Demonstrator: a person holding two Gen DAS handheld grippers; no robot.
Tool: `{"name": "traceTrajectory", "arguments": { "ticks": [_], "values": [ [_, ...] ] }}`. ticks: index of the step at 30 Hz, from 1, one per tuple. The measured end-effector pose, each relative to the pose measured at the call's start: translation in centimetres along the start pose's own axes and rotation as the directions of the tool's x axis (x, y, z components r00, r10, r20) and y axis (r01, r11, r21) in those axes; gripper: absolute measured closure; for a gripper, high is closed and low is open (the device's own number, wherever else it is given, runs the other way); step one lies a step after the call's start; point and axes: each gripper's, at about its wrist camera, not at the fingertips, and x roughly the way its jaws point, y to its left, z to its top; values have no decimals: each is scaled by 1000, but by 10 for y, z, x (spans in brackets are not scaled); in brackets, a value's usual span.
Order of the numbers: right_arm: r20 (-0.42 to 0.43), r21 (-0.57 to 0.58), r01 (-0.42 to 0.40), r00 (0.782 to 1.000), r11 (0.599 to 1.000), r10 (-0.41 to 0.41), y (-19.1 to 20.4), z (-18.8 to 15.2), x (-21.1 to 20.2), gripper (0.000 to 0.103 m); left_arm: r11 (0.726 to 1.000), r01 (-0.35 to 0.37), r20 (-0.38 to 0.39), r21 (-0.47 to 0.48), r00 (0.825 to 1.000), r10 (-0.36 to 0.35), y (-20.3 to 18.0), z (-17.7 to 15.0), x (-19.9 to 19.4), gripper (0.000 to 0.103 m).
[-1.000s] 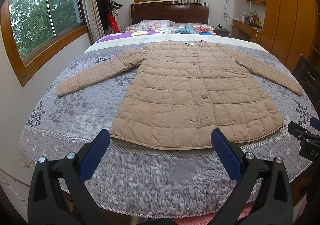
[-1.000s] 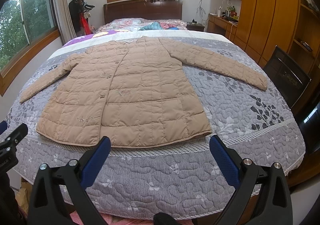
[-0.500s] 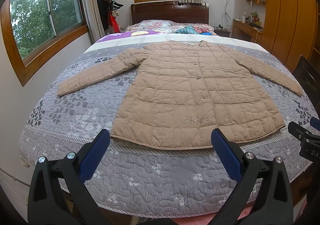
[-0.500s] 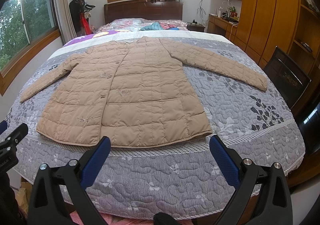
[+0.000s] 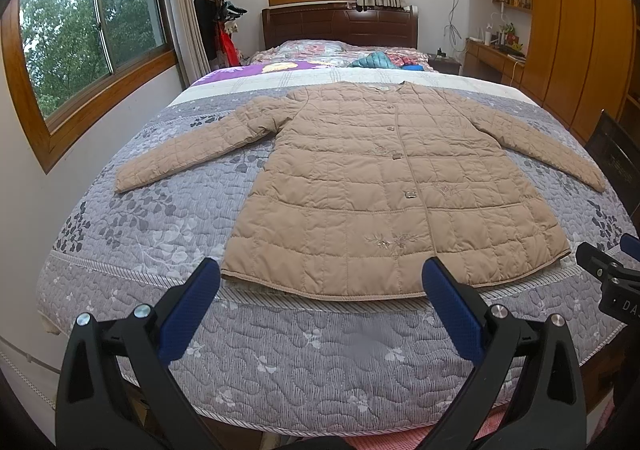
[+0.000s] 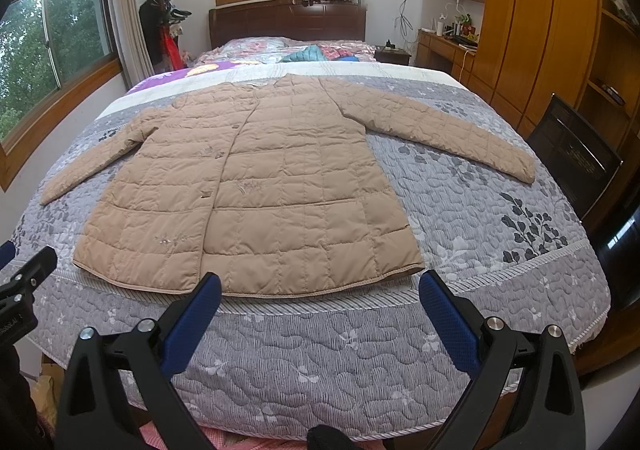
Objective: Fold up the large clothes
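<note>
A tan quilted coat point(image 5: 376, 186) point(image 6: 256, 186) lies flat and buttoned on the bed, front up, both sleeves spread out to the sides and its hem toward me. My left gripper point(image 5: 320, 294) hovers open over the quilt just short of the hem, nothing between its blue pads. My right gripper point(image 6: 320, 302) is likewise open and empty near the hem's right part. Each view catches the other gripper at its edge: the right one point(image 5: 612, 278) and the left one point(image 6: 24, 282).
The bed carries a grey leaf-patterned quilt point(image 5: 132, 226) point(image 6: 500, 234), with pillows and bunched bedding by the dark headboard point(image 5: 340, 24). Windows line the left wall point(image 5: 88, 38). Wooden wardrobes point(image 6: 532, 18), a desk and a black chair point(image 6: 572, 162) stand at the right. A coat rack point(image 5: 214, 14) is in the far corner.
</note>
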Motion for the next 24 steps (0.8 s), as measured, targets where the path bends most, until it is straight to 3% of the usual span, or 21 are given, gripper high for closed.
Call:
{"name": "traceTrajectory", "arguments": {
  "ticks": [24],
  "values": [
    [-10,0,-5,1000,1000,5,0,1,4,4,1000,0,-8,0,1000,0,2,0,1,3]
  ]
}}
